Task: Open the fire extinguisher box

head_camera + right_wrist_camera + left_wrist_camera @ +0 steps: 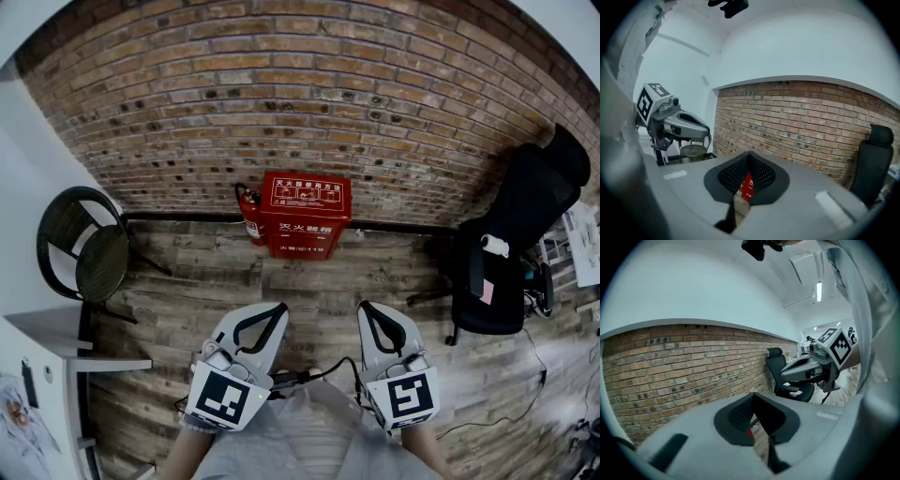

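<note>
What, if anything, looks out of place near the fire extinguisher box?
A fire extinguisher stands on the floor outside the closed fire extinguisher box, at its left against the brick wall, rather than inside. Nothing else looks spilled or damaged.

Soft, even indoor light fills all three views, bright enough to read every course of the brick wall (309, 103), with no hard shadows. In the left gripper view a ceiling strip lamp (819, 290) glows white and blown out, and the far room under it is washed pale. Shadows on the wooden floor (281, 281) are faint and diffuse. Strong fisheye distortion bows the wall's top edge and its base into arcs (most of all near the rims). Both gripper views have black vignetted corners. The left gripper (752, 397) and right gripper (749, 155), close to their lenses, look soft and out of focus. The red box (306, 214) is sharp and free of glare.
</note>
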A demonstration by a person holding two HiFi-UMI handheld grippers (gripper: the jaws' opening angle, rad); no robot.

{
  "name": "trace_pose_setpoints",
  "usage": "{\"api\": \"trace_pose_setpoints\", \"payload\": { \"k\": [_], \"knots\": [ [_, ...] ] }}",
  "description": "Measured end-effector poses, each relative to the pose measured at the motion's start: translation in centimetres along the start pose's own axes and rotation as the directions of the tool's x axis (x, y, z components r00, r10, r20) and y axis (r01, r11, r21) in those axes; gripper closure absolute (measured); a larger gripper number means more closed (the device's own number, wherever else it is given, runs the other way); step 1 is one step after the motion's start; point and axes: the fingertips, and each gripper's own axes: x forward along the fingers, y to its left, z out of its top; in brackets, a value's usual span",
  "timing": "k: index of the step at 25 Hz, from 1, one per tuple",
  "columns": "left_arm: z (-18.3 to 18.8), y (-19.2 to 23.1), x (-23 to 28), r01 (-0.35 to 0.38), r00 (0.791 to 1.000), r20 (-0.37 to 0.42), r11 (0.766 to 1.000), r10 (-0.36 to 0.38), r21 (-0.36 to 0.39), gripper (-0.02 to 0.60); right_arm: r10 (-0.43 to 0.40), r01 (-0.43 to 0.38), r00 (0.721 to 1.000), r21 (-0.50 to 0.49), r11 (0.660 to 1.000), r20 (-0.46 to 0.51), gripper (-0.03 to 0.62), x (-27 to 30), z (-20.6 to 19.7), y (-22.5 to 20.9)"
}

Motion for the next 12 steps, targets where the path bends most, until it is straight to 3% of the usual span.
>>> {"api": "trace_pose_setpoints", "payload": {
  "k": [12],
  "knots": [
    [-0.37, 0.18, -0.6, -0.005, 1.0, -0.004, 1.0, 0.005, 0.003, 0.583, 0.003, -0.003, 1.0, -0.001, 1.0, 0.006, 0.583, -0.05, 0.01, 0.66]
  ]
}}
